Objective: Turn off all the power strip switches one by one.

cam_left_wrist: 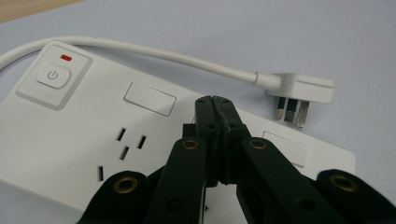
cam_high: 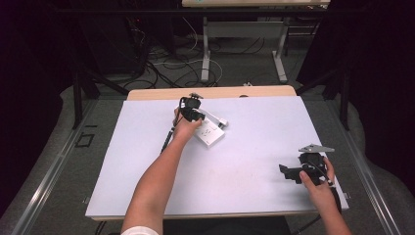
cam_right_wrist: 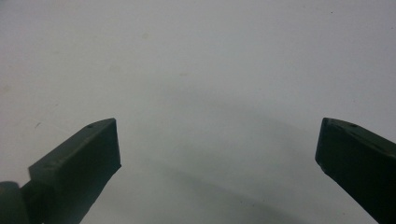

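The left gripper (cam_left_wrist: 215, 100), jaws clenched on nothing, hovers over the white power strip (cam_left_wrist: 84, 140) at 12 o'clock on the tabletop (cam_high: 147, 161). It seems to aim at the power button (cam_left_wrist: 53, 76); the next move likely needs a precise press. The right gripper (cam_right_wrist: 217, 144) rests released at 4 o'clock.

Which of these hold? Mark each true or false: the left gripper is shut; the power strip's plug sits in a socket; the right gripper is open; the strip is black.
1. The left gripper is shut. True.
2. The plug sits in a socket. False: it lies loose on the table, beside the power strip.
3. The right gripper is open. True, with nothing between its jaws.
4. The strip is black. False: it is white.
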